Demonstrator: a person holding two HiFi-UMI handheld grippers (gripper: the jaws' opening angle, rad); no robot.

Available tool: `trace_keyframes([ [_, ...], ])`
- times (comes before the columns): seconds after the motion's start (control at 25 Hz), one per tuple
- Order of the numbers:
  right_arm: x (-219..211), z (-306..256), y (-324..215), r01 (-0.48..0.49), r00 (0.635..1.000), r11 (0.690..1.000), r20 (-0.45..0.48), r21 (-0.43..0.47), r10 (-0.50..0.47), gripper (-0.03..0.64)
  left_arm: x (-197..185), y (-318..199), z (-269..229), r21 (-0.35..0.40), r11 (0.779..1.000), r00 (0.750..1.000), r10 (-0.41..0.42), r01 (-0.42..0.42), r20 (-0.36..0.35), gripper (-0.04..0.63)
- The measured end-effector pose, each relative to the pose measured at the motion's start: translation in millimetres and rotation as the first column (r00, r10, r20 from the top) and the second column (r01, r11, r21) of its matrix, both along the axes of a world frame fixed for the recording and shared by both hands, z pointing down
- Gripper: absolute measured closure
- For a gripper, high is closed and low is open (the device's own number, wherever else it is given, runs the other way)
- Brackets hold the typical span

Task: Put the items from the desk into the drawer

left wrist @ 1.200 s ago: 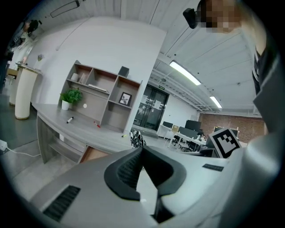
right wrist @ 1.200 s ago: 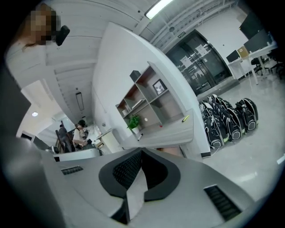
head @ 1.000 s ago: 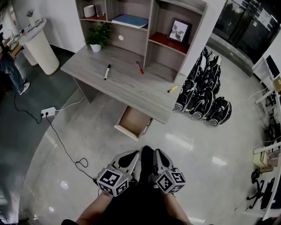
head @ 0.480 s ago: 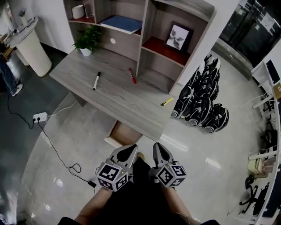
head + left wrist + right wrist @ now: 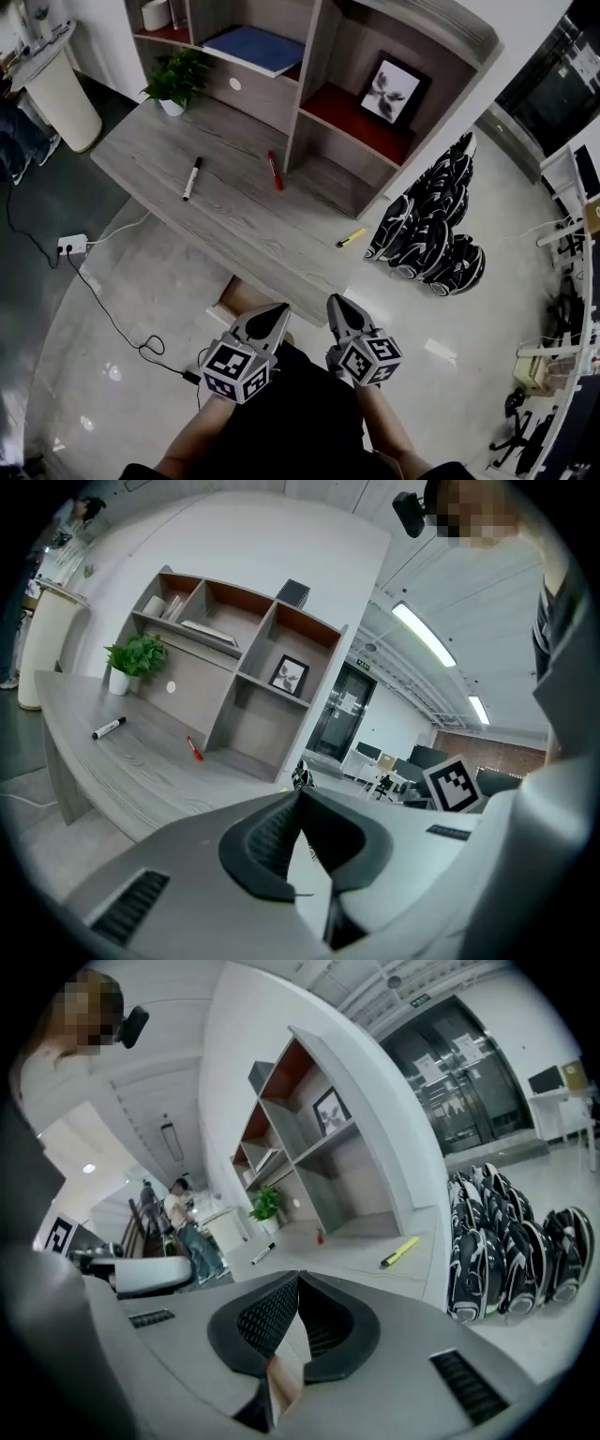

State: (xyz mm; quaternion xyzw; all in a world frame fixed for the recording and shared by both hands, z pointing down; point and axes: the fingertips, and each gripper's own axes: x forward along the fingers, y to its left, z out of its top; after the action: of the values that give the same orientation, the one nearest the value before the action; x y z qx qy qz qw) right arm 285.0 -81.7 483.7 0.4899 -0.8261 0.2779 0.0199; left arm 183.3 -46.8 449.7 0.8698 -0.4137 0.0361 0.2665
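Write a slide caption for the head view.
Left gripper and right gripper, shut and empty, short of the desk with black marker, red pen and yellow highlighter; drawer open below.

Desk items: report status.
Left gripper and right gripper shut, empty. Black marker, red pen, yellow highlighter lie on the desk. Drawer open below. Nothing in the way.

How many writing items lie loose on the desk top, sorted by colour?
White marker with black cap: 1
Red pen: 1
Yellow highlighter: 1
Total: 3
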Motion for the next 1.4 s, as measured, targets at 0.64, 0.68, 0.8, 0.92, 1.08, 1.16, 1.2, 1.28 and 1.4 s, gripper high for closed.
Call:
trace_keyframes([
  [0.64, 12, 44, -118, 0.807, 0.363, 0.562, -0.599, -0.18, -0.713, 0.474, -16, -50, 29, -0.084, 0.979, 0.982, -0.187, 0.188, 0.019, 0.572],
  [0.68, 16, 55, -119, 0.829, 0.268, 0.504, -0.618, -0.243, -0.739, 0.474, -17, -52, 30, -0.085, 0.976, 0.98, -0.197, 0.199, 0.021, 0.572],
  [0.8, 29, 82, -126, 0.838, 0.028, 0.375, -0.655, -0.397, -0.755, 0.474, -19, -55, 31, -0.085, 0.971, 0.975, -0.221, 0.223, 0.027, 0.572],
  [0.92, 41, 106, -132, 0.797, -0.238, 0.253, -0.671, -0.548, -0.702, 0.474, -21, -52, 32, -0.102, 0.962, 0.968, -0.25, 0.252, 0.029, 0.572],
  [1.08, 42, 129, -135, 0.724, -0.461, 0.152, -0.636, -0.672, -0.619, 0.474, -25, -44, 38, -0.124, 0.955, 0.963, -0.264, 0.268, 0.049, 0.572],
  [1.16, 40, 136, -136, 0.696, -0.497, 0.142, -0.614, -0.704, -0.613, 0.474, -26, -41, 40, -0.131, 0.954, 0.963, -0.264, 0.269, 0.059, 0.572],
  [1.2, 41, 139, -135, 0.682, -0.512, 0.136, -0.602, -0.718, -0.613, 0.474, -25, -39, 40, -0.133, 0.954, 0.963, -0.263, 0.269, 0.061, 0.572],
  [1.28, 43, 142, -132, 0.663, -0.525, 0.126, -0.578, -0.738, -0.625, 0.518, -22, -36, 41, -0.137, 0.954, 0.964, -0.26, 0.266, 0.06, 0.572],
  [1.4, 42, 142, -130, 0.662, -0.473, 0.148, -0.562, -0.735, -0.679, 0.534, -21, -37, 43, -0.14, 0.958, 0.968, -0.245, 0.252, 0.061, 0.572],
])
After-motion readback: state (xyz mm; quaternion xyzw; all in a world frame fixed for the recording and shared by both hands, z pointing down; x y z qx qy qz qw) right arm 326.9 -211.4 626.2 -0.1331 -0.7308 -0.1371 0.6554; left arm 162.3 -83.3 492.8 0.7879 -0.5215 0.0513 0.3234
